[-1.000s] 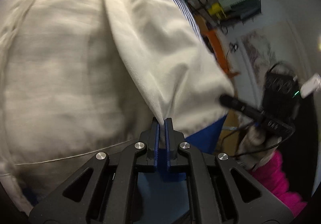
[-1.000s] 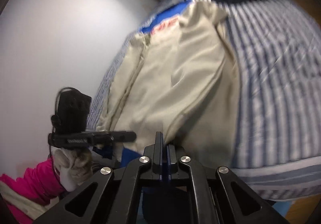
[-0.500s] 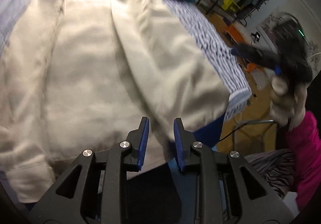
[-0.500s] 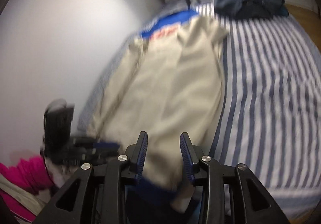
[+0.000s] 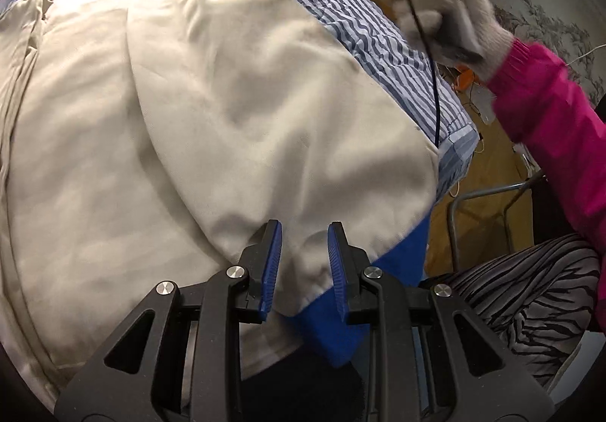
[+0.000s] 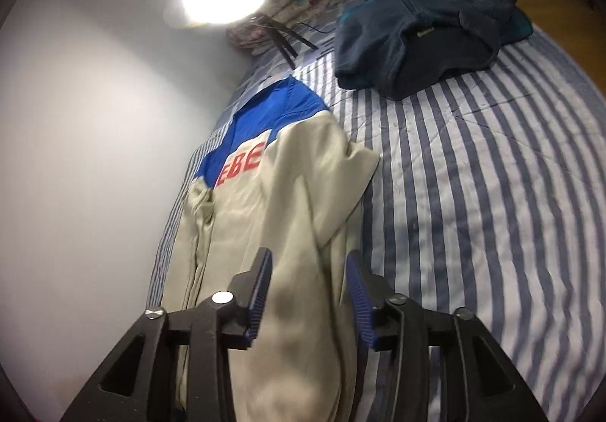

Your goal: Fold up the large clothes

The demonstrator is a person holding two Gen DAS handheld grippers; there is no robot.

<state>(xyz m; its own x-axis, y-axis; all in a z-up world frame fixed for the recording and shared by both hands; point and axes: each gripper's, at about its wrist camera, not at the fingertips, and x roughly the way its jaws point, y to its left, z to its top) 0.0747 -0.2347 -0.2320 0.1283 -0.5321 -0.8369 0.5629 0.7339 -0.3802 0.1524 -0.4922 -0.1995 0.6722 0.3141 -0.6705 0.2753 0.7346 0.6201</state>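
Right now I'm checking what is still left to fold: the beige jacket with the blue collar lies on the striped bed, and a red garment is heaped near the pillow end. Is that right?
Not quite. The heaped garment is dark navy blue, not red; the right wrist view shows it. The rest holds: the beige jacket with the blue collar lies on the striped bed.

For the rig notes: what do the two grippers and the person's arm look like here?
Both the left gripper and the right gripper have black angular frames with silver bolts and ribbed blue pads on the jaws. The person's hand wears a grey knitted glove, a magenta sleeve behind it, and a dark cable hangs below.
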